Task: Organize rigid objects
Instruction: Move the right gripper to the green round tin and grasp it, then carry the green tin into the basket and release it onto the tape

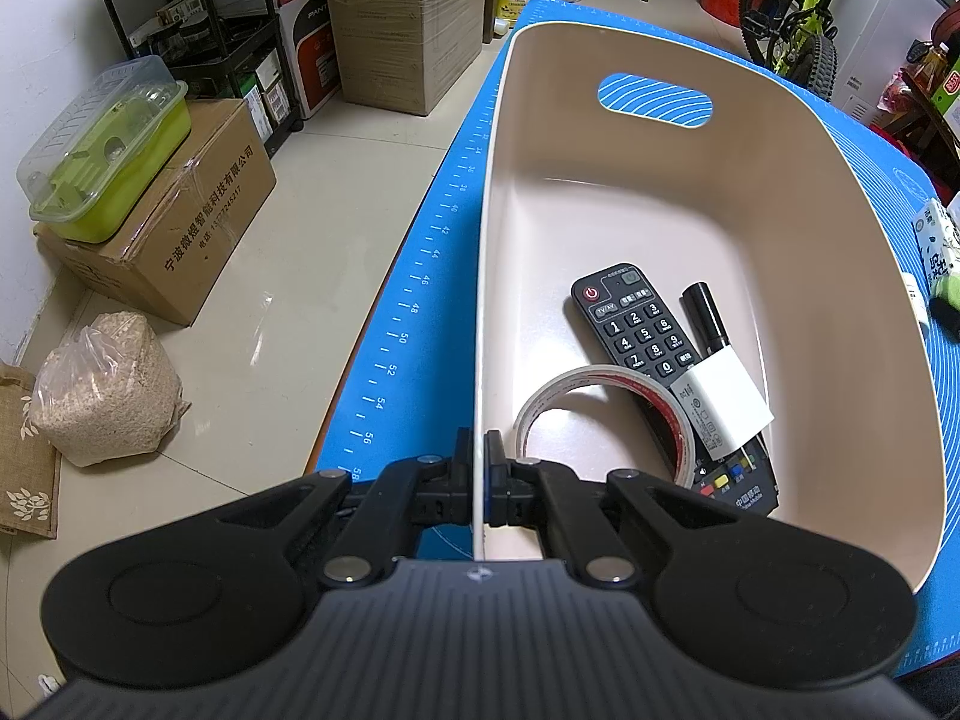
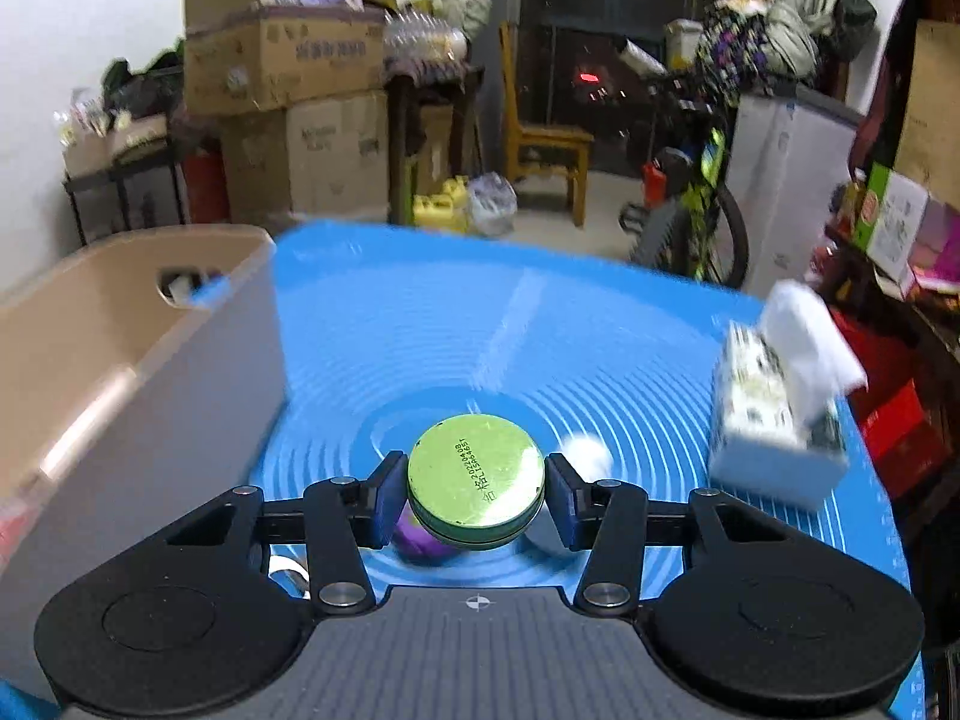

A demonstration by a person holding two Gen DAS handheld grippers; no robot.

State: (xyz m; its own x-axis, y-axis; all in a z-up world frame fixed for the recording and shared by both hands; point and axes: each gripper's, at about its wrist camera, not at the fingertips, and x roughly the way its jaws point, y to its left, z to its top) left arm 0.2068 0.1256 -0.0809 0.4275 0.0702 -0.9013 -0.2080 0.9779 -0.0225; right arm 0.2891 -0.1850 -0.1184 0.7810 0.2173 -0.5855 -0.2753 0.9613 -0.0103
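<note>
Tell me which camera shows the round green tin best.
The right wrist view. There the round green tin sits centred, clamped between the fingers of the right hand-held gripper, its printed date code legible, above the blue mat. The left wrist view shows nothing of it, only the beige bin and its contents.

bin (image 1: pixel 780 192) on mat (image 1: pixel 420 276), at its left side | in bin: remote (image 1: pixel 636 330), marker (image 1: pixel 708 318) just right of it, tape roll (image 1: pixel 600 414) and charger (image 1: pixel 723 405) lying over both (near end) | tin (image 2: pixel 476 489) between right gripper's (image 2: pixel 476 495) fingers, above mat, right of bin | tissue box (image 2: pixel 774 414) at mat's right edge
</note>
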